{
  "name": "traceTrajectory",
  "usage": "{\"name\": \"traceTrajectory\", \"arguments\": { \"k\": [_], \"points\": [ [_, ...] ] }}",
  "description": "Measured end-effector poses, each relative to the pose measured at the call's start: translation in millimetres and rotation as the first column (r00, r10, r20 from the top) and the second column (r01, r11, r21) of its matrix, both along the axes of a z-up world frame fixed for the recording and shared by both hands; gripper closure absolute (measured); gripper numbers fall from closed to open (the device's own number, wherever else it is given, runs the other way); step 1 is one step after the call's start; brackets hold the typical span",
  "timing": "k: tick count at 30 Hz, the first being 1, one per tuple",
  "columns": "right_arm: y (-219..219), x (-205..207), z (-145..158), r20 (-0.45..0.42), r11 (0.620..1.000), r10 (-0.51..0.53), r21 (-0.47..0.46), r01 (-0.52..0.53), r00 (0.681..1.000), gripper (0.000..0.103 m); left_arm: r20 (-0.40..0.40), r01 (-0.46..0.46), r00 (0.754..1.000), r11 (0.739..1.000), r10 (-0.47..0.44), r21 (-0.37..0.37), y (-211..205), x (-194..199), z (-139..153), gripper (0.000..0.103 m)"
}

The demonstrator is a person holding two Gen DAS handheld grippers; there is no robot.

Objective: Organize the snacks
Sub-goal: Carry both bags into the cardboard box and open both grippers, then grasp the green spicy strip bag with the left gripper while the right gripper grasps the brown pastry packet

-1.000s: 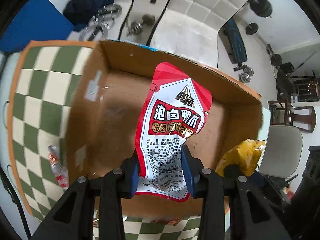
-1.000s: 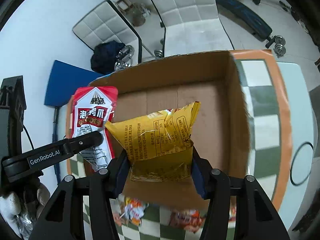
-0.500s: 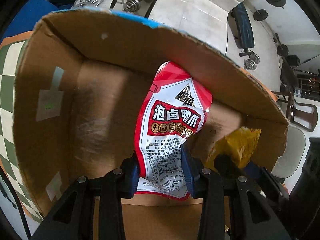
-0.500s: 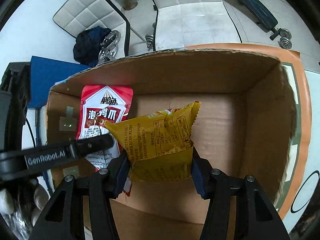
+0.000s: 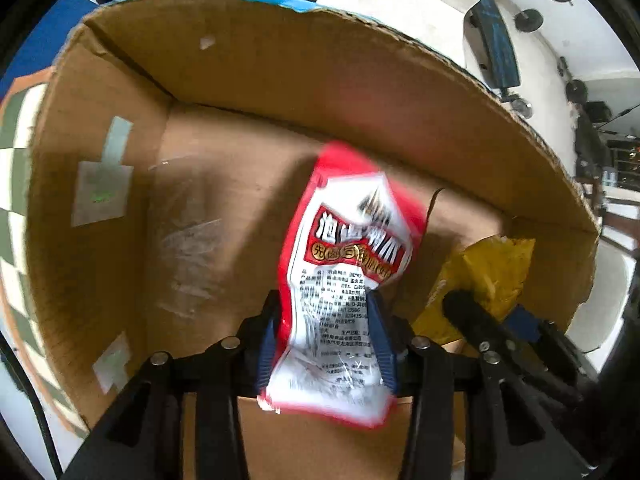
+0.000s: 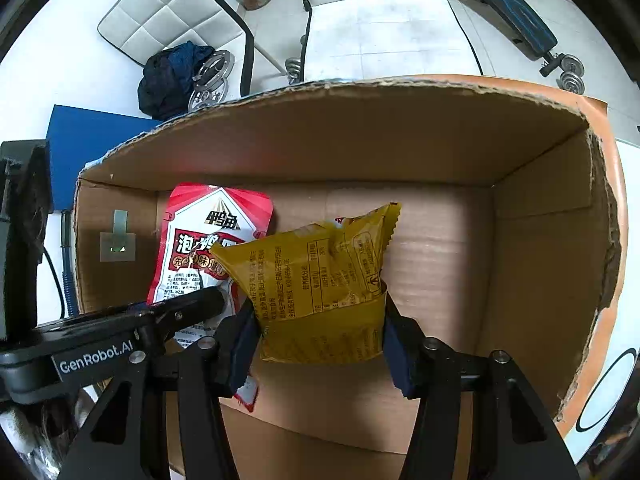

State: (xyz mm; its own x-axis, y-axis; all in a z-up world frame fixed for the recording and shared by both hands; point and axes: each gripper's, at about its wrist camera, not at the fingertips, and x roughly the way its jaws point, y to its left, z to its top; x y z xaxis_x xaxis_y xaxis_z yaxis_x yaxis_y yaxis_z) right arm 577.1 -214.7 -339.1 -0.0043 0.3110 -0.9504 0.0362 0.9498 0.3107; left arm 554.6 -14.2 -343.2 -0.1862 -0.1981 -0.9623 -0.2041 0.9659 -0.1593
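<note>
My left gripper (image 5: 326, 316) is shut on a red and white snack pouch (image 5: 340, 280) and holds it inside an open cardboard box (image 5: 280, 80), low over the box floor. The pouch looks blurred. My right gripper (image 6: 316, 320) is shut on a yellow snack bag (image 6: 320, 276) and holds it inside the same box (image 6: 540, 240), to the right of the red pouch (image 6: 200, 240). The yellow bag also shows at the right of the left wrist view (image 5: 488, 276). The left gripper's arm (image 6: 120, 340) crosses the lower left of the right wrist view.
The box stands on a green and white checked cloth (image 5: 12, 152) with an orange border (image 6: 608, 128). Behind it lie white floor mats (image 6: 360, 20), a dark cloth (image 6: 168, 76), dumbbells (image 6: 568, 72) and a blue pad (image 6: 92, 140).
Both grippers have gone from above the box rim down into the box with their snacks. The box walls now fill both views, and the red pouch has tilted.
</note>
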Motion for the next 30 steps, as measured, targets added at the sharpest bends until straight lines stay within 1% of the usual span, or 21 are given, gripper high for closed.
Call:
{"name": "traceTrajectory", "arguments": {
  "k": [3, 5, 6, 7, 8, 10, 15, 22, 28, 30],
  "points": [
    [0.6, 0.4, 4.9, 0.001, 1.0, 0.007, -0.025, -0.007, 1.0, 0.037, 0.03, 0.029, 0.999, 0.999, -0.03, 0.024, -2.7, -3.0, 14.6, 0.062],
    [-1.0, -0.8, 10.3, 0.001, 1.0, 0.007, -0.026, -0.007, 1.0, 0.029, 0.054, 0.041, 0.998, 0.998, -0.043, 0.042, -3.6, -5.1, 25.7, 0.061],
    [-1.7, -2.6, 13.2, 0.002, 1.0, 0.008, -0.028, -0.007, 1.0, 0.026, 0.064, 0.046, 0.997, 0.998, -0.049, 0.05, -3.3, -6.8, 30.5, 0.058],
    [-2.7, -3.6, 16.8, 0.008, 0.999, 0.01, -0.033, -0.009, 1.0, 0.02, 0.072, 0.05, 0.996, 0.997, -0.054, 0.056, -3.6, -8.1, 35.5, 0.056],
    [-3.8, -5.0, 20.3, 0.013, 0.999, 0.012, -0.038, -0.011, 1.0, 0.018, 0.078, 0.051, 0.995, 0.997, -0.056, 0.06, -3.2, -10.2, 39.8, 0.052],
    [-7.1, -9.0, 27.4, 0.018, 0.999, 0.016, -0.041, -0.015, 1.0, 0.016, 0.092, 0.057, 0.994, 0.995, -0.064, 0.076, -3.4, -14.2, 49.4, 0.041],
    [-13.9, -25.4, 47.0, 0.041, 0.997, 0.033, -0.064, -0.031, 0.999, 0.013, 0.138, 0.058, 0.988, 0.991, -0.075, 0.12, 3.3, -31.4, 66.1, 0.022],
    [-16.8, -60.8, 80.4, 0.1, 0.996, 0.06, -0.076, -0.052, 0.993, 0.01, 0.221, 0.044, 0.973, 0.991, -0.071, 0.125, 5.9, -64.6, 98.0, 0.02],
    [-14.5, -102.5, 112.8, 0.141, 0.999, 0.051, -0.015, -0.049, 0.989, 0.009, 0.331, 0.054, 0.938, 0.986, -0.104, 0.155, 9.7, -107.1, 137.7, 0.02],
    [-13.2, -117.8, 121.7, 0.15, 0.999, 0.047, 0.009, -0.049, 0.987, 0.009, 0.355, 0.064, 0.927, 0.984, -0.121, 0.169, 11.4, -123.0, 147.2, 0.02]
  ]
}}
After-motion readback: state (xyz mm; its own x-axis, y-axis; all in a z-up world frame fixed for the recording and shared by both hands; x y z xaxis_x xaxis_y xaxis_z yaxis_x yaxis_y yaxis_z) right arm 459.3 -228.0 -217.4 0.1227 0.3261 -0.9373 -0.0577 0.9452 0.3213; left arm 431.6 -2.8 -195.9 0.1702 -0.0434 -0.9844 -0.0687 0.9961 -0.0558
